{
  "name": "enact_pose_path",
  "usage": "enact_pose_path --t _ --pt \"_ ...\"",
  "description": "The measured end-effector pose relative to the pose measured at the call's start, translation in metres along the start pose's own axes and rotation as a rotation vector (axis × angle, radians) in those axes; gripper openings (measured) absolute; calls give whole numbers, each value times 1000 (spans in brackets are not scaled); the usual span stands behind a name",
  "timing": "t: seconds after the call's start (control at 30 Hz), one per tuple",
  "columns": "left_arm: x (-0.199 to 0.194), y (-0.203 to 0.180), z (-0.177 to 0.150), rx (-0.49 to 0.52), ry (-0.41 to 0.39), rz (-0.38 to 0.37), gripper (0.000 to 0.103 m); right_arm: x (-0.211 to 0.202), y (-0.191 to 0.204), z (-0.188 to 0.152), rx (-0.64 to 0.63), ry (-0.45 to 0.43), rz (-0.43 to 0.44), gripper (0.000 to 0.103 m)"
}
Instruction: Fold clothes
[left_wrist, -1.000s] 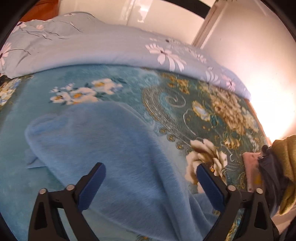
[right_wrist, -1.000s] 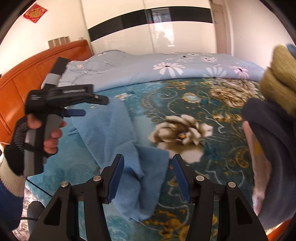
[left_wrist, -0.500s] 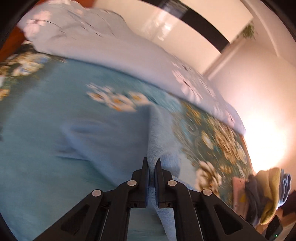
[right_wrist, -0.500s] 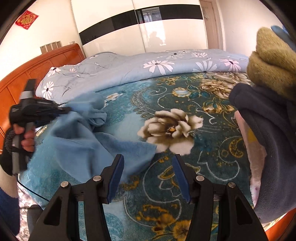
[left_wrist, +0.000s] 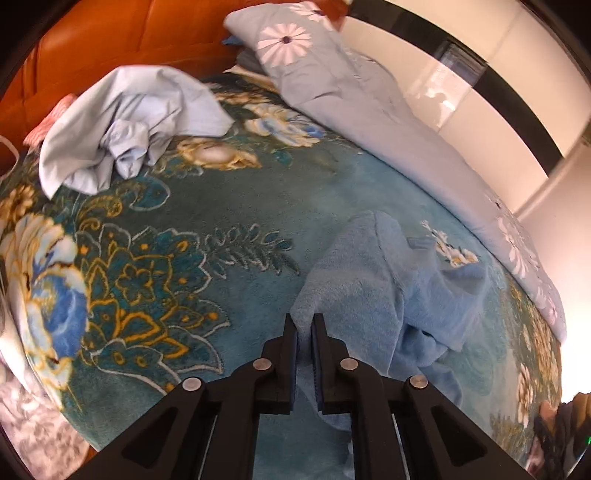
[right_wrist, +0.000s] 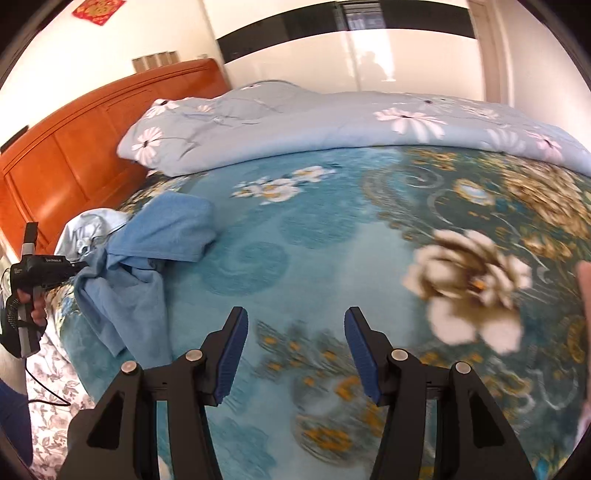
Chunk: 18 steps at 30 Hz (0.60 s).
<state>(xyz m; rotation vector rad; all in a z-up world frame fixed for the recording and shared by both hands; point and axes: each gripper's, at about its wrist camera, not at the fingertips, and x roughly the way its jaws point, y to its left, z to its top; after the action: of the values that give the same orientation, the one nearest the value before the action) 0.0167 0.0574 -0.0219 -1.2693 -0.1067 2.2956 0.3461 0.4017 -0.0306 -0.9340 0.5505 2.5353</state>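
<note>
Bright daylight, glare on the glossy wall (left_wrist: 461, 92), fisheye-bent edges, right view motion-blurred.

The left wrist view looks steeply down, close over the bed (left_wrist: 229, 295), toward the headboard (left_wrist: 110, 48). The right wrist view sits near the bed's foot-side edge, facing across; both share the blue garment (right_wrist: 147, 258).

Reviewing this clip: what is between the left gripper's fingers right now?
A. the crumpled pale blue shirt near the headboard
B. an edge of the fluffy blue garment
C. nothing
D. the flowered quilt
B: in the left wrist view the left gripper pinches an edge of the fluffy blue garment, though its jaws are opening slightly; the crumpled shirt lies apart near the headboard.
</note>
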Motion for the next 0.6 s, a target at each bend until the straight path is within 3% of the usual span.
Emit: enact_pose_path --t 0.07,0.1,0.17,0.23,0.33,0.5,0.6 --pt "-15 -22 4 118 -64 49 37 14 16 6 -27 12 17 56" --pt "-24 -37 5 193 -107 72 44 21 23 8 -36 23 24 56" --pt "-33 -72 2 347 -169 71 71 37 33 11 -48 60 33 56" --pt "-29 -111 -9 511 -193 48 79 51 39 14 -48 99 11 56" --pt "5 -176 -39 804 -179 72 80 70 40 17 -26 154 -22 56" --pt "71 -252 -103 1278 -209 263 80 75 26 17 44 173 -19 64" --pt "99 -268 -116 1374 -185 320 79 72 14 13 59 182 -58 69"
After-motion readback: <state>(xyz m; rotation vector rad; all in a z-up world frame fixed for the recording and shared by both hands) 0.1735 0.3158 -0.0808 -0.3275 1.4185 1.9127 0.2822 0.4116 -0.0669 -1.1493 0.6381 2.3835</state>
